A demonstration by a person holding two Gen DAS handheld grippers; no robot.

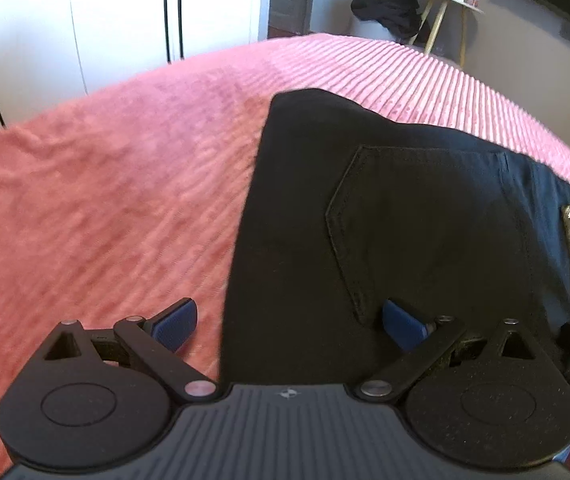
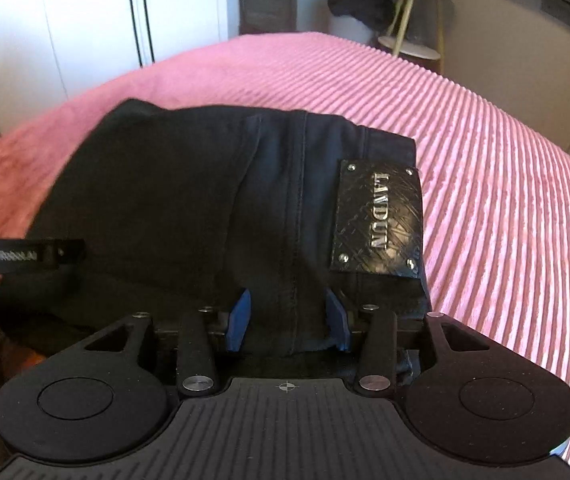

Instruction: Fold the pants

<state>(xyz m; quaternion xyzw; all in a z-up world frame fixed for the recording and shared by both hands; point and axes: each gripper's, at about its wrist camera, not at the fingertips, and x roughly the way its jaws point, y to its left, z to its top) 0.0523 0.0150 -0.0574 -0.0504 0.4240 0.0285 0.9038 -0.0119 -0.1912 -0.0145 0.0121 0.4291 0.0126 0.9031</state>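
Black pants (image 2: 173, 200) lie folded on a pink ribbed bed (image 2: 485, 140). The left tongs (image 1: 289, 324) stand spread wide over the pants' edge. The right tongs (image 2: 291, 320) are parted, the waistband between the pads, not pinched.

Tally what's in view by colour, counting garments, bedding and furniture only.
Black: 2, the folded pants on the bed and a dark bundle of clothing beyond it.
Pink: 1, the ribbed bedspread.
White: 1, the wardrobe.
Pale wood: 1, the small side table.
Total: 5
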